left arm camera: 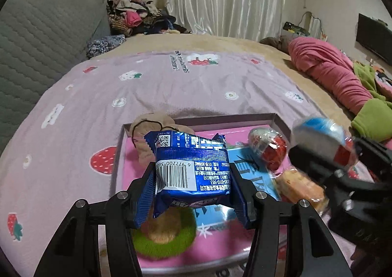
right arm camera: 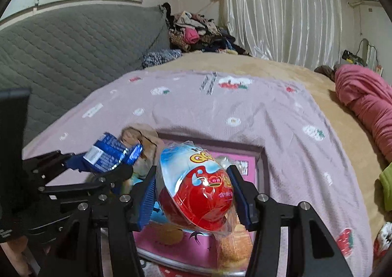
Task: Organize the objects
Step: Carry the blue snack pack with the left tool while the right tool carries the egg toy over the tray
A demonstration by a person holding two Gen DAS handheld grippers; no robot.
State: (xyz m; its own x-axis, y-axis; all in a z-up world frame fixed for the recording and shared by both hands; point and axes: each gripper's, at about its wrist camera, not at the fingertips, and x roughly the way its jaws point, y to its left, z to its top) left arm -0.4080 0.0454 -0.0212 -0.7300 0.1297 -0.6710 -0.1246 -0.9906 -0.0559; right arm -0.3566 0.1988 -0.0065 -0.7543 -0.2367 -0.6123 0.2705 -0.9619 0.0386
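Note:
My left gripper [left arm camera: 192,186] is shut on a blue snack packet [left arm camera: 193,169] and holds it above a pink tray [left arm camera: 147,256]; packet and gripper also show in the right wrist view [right arm camera: 107,154]. My right gripper [right arm camera: 193,197] is shut on a red-and-white egg-shaped toy pack [right arm camera: 198,188], held above the tray [right arm camera: 261,166]; in the left wrist view it appears blurred at the right [left arm camera: 325,139]. In the tray lie a beige cloth [left arm camera: 147,127], a second egg pack [left arm camera: 269,147], a wrapped cake [left arm camera: 301,186] and a biscuit [left arm camera: 163,228].
The tray sits on a pink strawberry-print blanket [left arm camera: 171,86] on a bed. A grey quilted headboard [left arm camera: 41,39] stands at the left, a clothes pile [left arm camera: 139,17] at the back, and red and green bedding [left arm camera: 343,76] at the right.

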